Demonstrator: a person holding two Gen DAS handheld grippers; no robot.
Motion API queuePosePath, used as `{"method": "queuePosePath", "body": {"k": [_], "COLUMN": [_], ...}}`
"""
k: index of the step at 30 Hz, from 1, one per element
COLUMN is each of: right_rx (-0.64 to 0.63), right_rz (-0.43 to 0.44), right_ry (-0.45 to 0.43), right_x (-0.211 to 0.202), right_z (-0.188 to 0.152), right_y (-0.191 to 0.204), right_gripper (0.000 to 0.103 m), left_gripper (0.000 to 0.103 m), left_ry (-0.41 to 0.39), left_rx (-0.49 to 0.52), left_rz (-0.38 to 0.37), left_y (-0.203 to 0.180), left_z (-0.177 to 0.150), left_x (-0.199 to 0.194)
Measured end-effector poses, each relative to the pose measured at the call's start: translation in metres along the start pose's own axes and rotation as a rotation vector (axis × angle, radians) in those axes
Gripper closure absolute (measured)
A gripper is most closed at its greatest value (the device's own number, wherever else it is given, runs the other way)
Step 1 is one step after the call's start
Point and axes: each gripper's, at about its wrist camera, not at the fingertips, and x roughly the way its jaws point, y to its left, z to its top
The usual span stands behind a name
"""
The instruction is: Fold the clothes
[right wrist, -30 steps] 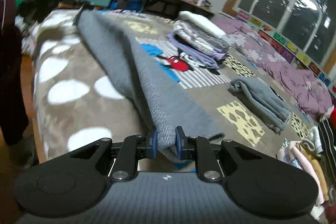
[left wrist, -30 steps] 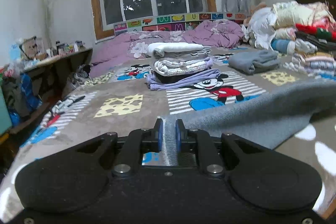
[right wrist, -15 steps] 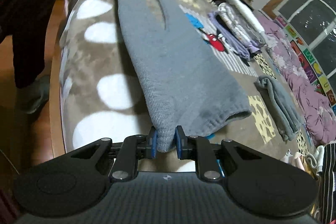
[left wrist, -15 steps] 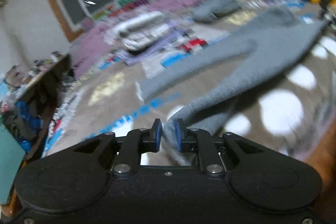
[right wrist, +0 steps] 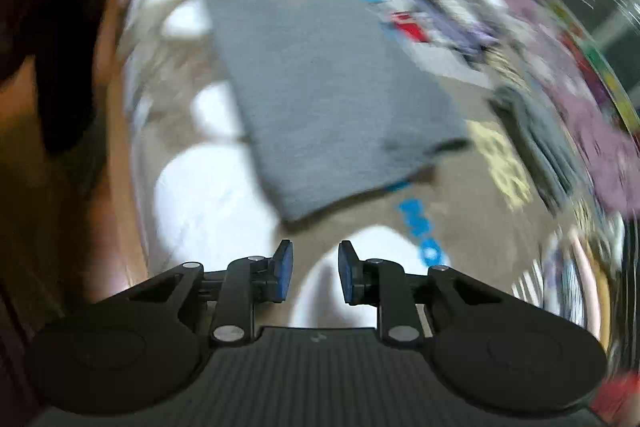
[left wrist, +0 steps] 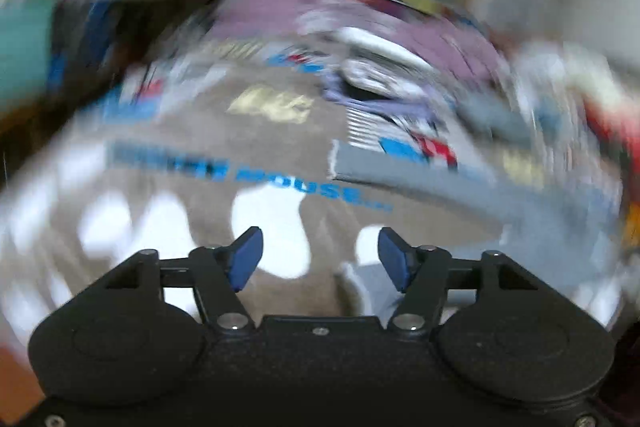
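Right wrist | 1 grey garment (right wrist: 320,87) | 1 tool (right wrist: 314,275) opening, empty

Grey knit garment (right wrist: 320,75): plain mid-grey, fine ribbed texture, laid flat on the brown blanket with white patches (right wrist: 216,203) that covers the bed, forming one long, fairly smooth panel that narrows toward its far end. Its near hem sits just beyond the blue lettering printed on the blanket, one corner slightly raised and casting a shadow. In the left wrist view, heavily blurred, a long grey sleeve-like strip (left wrist: 424,183) runs across the blanket and ends in a straight cuff edge.
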Motion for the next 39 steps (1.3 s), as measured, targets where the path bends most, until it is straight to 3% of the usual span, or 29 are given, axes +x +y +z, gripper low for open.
{"method": "queuePosePath", "body": {"k": [4, 6, 9, 13, 14, 16, 17, 19, 20, 24, 28, 29, 31, 33, 34, 35, 37, 39], "right_rx": [0.319, 0.495, 0.797, 1.181, 1.241, 1.319, 1.341, 1.355, 1.351, 1.373, 1.386, 1.388, 1.39, 1.39, 1.39, 1.389, 1.387, 1.387], "right_rz": [-0.033, -0.017, 0.032, 0.135, 0.147, 0.161, 0.173, 0.18, 0.175, 0.184, 0.185, 0.183, 0.18, 0.177, 0.176, 0.175, 0.173, 0.173], "right_ry": [-0.132, -0.191, -0.284, -0.38, -0.38, -0.369, -0.362, -0.347, -0.357, -0.411, -0.417, -0.417, -0.417, -0.416, -0.415, -0.415, -0.413, -0.413], "right_x": [-0.014, -0.012, -0.003, 0.027, 0.036, 0.054, 0.063, 0.074, 0.077, 0.078, 0.081, 0.082, 0.082, 0.081, 0.081, 0.081, 0.08, 0.079], "right_z": [0.003, 0.002, -0.007, -0.042, -0.05, -0.061, -0.066, -0.072, -0.075, -0.086, -0.087, -0.087, -0.086, -0.085, -0.085, -0.085, -0.085, -0.086], "right_y": [-0.042, -0.06, -0.083, -0.088, -0.086, -0.073, -0.066, -0.052, -0.044, -0.036, -0.038, -0.039, -0.039, -0.038, -0.038, -0.037, -0.036, -0.036], "right_gripper": [0.067, 0.066, 0.061, 0.058, 0.058, 0.057, 0.057, 0.057, 0.058, 0.061, 0.066, 0.066, 0.066, 0.067, 0.067, 0.067, 0.068, 0.068], "left_gripper": [0.032, 0.03, 0.03, 0.03, 0.032, 0.053, 0.07, 0.08, 0.091, 0.091, 0.091, 0.091, 0.091, 0.091, 0.091, 0.084, 0.082, 0.065], "left_ry": [0.109, 0.163, 0.202, 0.254, 0.274, 0.305, 0.298, 0.277, 0.25, 0.039, -0.115, -0.126, -0.072, 0.022, 0.088, 0.158, 0.218, 0.266], "left_rx": [-0.502, -0.596, -0.457, -0.339, -0.282, -0.134, -0.025, 0.204, 0.357, 1.005, 1.508, 1.644, 1.867, 2.012, 2.045, 2.05, 1.974, 1.822], "left_rz": [-0.113, -0.153, -0.069, -0.105, -0.092, -0.088, -0.098, -0.116, -0.116, -0.081, -0.035, -0.017, 0.006, 0.026, 0.038, 0.057, 0.113, 0.148], "left_y": [0.028, 0.026, 0.004, -0.016, -0.023, -0.04, -0.052, -0.078, -0.096, -0.16, -0.178, -0.172, -0.15, -0.118, -0.103, -0.09, -0.074, -0.069], "left_z": [-0.011, -0.018, -0.015, -0.008, -0.006, -0.004, -0.004, -0.005, -0.006, -0.023, -0.06, -0.073, -0.099, -0.124, -0.133, -0.139, -0.139, -0.128], "left_x": [0.024, 0.036, 0.05, 0.072, 0.078, 0.087, 0.083, 0.075, 0.068, 0.037, 0.033, 0.037, 0.043, 0.048, 0.049, 0.047, 0.041, 0.032]}}
